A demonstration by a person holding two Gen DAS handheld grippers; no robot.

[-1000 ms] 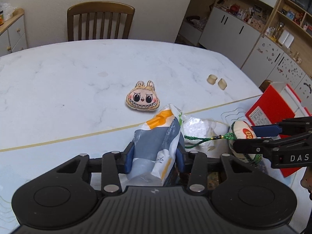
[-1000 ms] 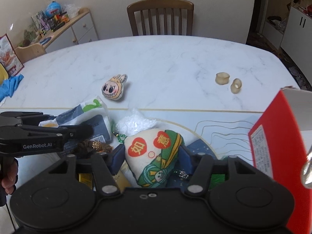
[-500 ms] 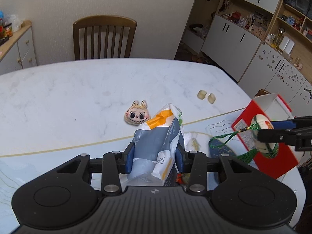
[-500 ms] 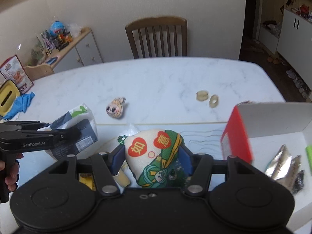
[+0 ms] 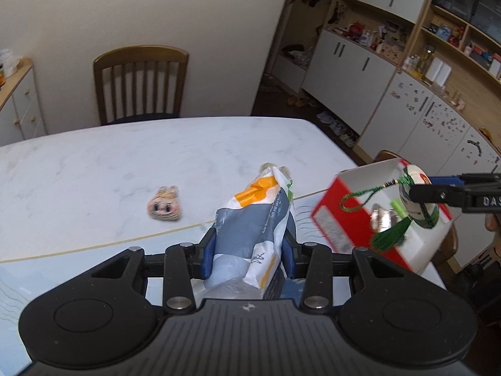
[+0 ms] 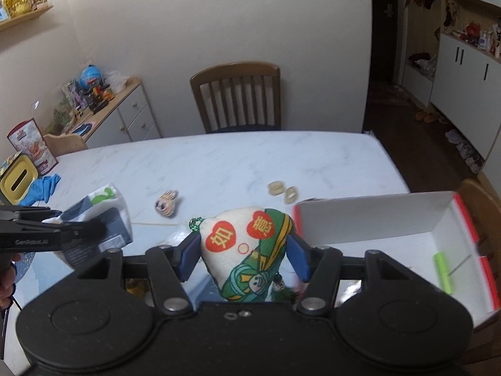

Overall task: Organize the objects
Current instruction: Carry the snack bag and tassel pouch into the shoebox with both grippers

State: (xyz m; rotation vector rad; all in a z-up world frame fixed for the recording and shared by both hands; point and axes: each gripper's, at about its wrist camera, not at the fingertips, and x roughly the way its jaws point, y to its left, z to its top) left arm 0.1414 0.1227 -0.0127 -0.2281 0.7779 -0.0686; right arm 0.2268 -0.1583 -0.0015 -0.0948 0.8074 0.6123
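Left gripper point(image 5: 249, 250) — closed on a tissue pack point(image 5: 253, 228), held above the table point(image 5: 94, 169). Soft, light, crinkly wrap; likely best pinched mid-body.
Right gripper point(image 6: 242, 255) — closed on a cloth pouch point(image 6: 247, 250) beside the open red box point(image 6: 391, 216). Stuffed, squashy, tassel dangling — grip the belly, not the cord.
Plush face point(image 5: 165, 207), two rings point(image 6: 283, 190) — lying on the table.

Glossy marble-look table point(image 5: 94, 163), woven cloth sachet point(image 6: 247, 250), wooden chair point(image 6: 236, 94)
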